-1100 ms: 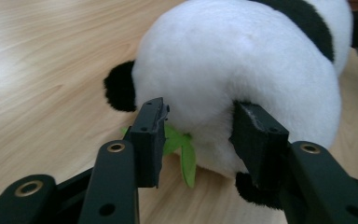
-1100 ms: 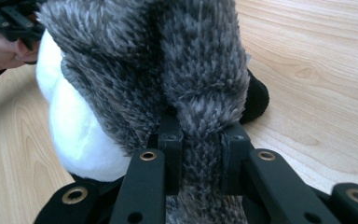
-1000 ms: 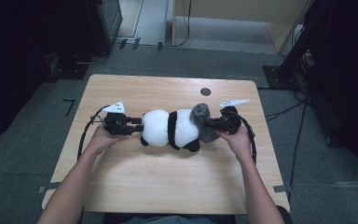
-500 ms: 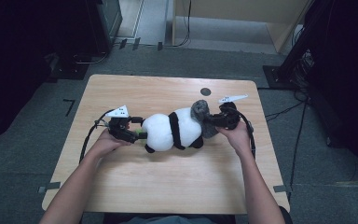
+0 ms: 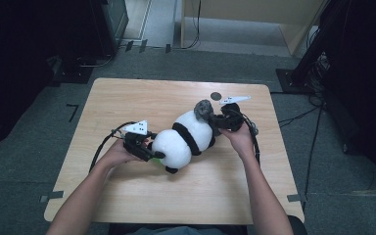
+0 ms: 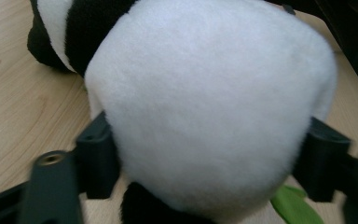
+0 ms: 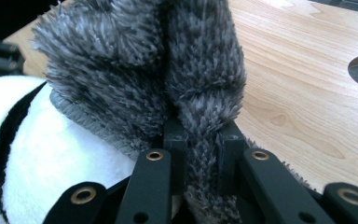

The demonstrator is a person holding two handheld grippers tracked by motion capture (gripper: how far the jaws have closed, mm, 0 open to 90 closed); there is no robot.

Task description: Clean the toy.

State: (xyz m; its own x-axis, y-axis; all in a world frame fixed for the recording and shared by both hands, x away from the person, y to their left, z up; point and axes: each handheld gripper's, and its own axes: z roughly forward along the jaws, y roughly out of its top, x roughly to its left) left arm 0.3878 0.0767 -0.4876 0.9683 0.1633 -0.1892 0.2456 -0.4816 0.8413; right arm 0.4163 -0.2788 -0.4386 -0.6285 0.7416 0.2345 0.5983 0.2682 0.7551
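Observation:
A black-and-white panda plush [image 5: 186,139] lies slantwise on the wooden table [image 5: 127,98]. My left gripper [image 5: 152,152] is at its round white near-left end. That end [image 6: 214,93] bulges between the jaws, which have just been closing, and both pads [image 6: 98,158] press into the fur. My right gripper [image 5: 216,122] is at the far-right end, shut on a grey fuzzy fabric piece [image 5: 203,108]. A fold of that fabric [image 7: 168,60] is pinched between the right gripper [image 7: 200,135] pads, with the panda's white body [image 7: 37,154] just beside it.
A green leaf-like bit [image 6: 291,207] pokes out under the plush by the left jaws. A small round dark hole [image 5: 216,96] sits in the table top beyond the right gripper. Dark equipment and cables stand on the floor around the table.
The panda has swung from lying level to slanting, its left end now nearer the person. The left gripper let go, moved nearer with it and closed on the white end.

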